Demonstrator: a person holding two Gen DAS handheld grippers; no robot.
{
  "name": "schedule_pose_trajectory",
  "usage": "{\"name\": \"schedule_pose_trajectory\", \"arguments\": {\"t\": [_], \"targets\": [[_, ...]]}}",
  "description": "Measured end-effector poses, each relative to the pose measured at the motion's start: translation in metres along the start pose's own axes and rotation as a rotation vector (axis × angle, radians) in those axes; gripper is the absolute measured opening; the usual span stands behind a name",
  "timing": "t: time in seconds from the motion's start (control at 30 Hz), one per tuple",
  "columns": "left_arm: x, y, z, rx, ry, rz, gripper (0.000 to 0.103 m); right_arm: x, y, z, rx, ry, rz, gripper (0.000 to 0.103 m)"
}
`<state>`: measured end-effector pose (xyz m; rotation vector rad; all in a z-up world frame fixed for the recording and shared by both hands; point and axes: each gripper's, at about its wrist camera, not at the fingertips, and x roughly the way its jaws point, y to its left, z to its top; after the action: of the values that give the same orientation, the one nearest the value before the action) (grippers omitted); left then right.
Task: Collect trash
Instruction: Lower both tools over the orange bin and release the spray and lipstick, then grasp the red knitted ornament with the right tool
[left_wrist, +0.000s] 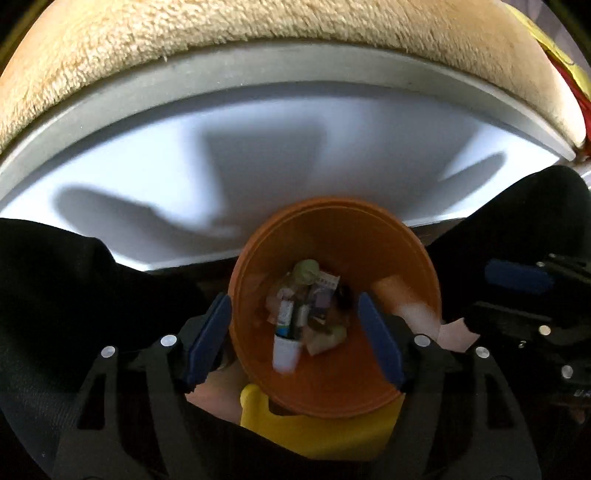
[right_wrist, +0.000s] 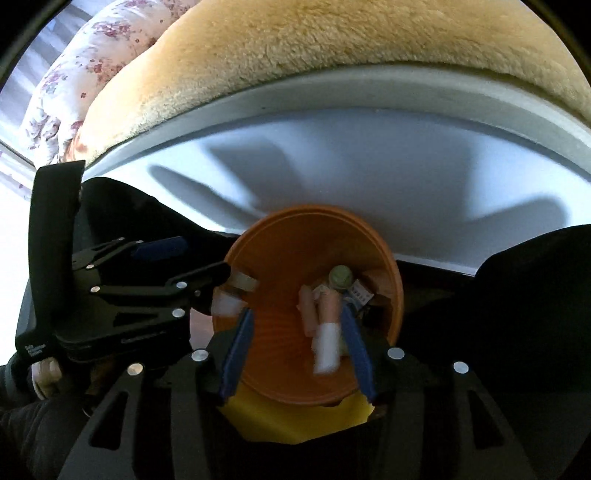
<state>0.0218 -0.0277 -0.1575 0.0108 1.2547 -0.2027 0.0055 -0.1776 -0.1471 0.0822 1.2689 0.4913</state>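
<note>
An orange waste bin (left_wrist: 399, 258) stands below both grippers, seen from above, with several bits of trash (left_wrist: 306, 306) at its bottom: wrappers, a green cap, small tubes. My left gripper (left_wrist: 295, 339) hangs open over the bin's mouth, with nothing pressed between its blue pads (left_wrist: 210, 339). A blurred white piece (left_wrist: 285, 354) lies below the gap. My right gripper (right_wrist: 297, 352) is open over the same bin (right_wrist: 280, 258). A blurred pink and white piece (right_wrist: 327, 332) shows loose beside its right pad (right_wrist: 356, 350). Each gripper appears in the other's view: right gripper (left_wrist: 491, 295), left gripper (right_wrist: 199, 258).
A white bed side panel (left_wrist: 258, 147) rises behind the bin, topped by a beige fleecy blanket (left_wrist: 258, 33). A floral quilt (right_wrist: 74, 74) lies at the far left. Something yellow (left_wrist: 314, 428) sits under the bin's near rim. Dark cloth (left_wrist: 55, 295) flanks the bin on both sides.
</note>
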Motion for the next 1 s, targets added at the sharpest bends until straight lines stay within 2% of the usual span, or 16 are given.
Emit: {"name": "schedule_pose_trajectory", "arguments": {"t": [0.23, 0.33, 0.43, 0.5, 0.57, 0.63, 0.73, 0.8, 0.9, 1.0], "targets": [[-0.009, -0.003, -0.005, 0.016, -0.04, 0.014, 0.069, -0.015, -0.007, -0.008, 0.032, -0.046, -0.002, 0.05], [-0.02, -0.005, -0.007, 0.026, -0.075, 0.028, 0.069, -0.031, -0.005, -0.014, 0.022, -0.092, 0.0, 0.05], [-0.041, -0.007, -0.007, 0.048, -0.117, 0.032, 0.069, -0.061, -0.001, -0.016, -0.011, -0.155, 0.006, 0.051], [-0.067, -0.007, -0.004, 0.062, -0.178, 0.016, 0.07, -0.088, 0.001, -0.01, -0.04, -0.202, 0.023, 0.055], [-0.098, -0.005, 0.001, 0.085, -0.266, 0.005, 0.075, -0.117, 0.003, 0.004, -0.073, -0.268, 0.031, 0.063], [-0.131, -0.004, 0.016, 0.103, -0.359, 0.008, 0.086, -0.148, 0.002, 0.029, -0.121, -0.343, 0.016, 0.067], [-0.166, 0.009, 0.047, 0.07, -0.471, -0.009, 0.09, -0.171, -0.004, 0.075, -0.164, -0.412, -0.03, 0.067], [-0.177, 0.017, 0.074, 0.033, -0.515, -0.008, 0.09, -0.176, -0.013, 0.106, -0.175, -0.441, -0.054, 0.067], [-0.18, 0.029, 0.111, -0.009, -0.569, -0.017, 0.09, -0.172, -0.024, 0.155, -0.148, -0.458, -0.045, 0.067], [-0.17, 0.035, 0.147, -0.032, -0.579, -0.031, 0.09, -0.161, -0.036, 0.191, -0.134, -0.453, -0.039, 0.067]]}}
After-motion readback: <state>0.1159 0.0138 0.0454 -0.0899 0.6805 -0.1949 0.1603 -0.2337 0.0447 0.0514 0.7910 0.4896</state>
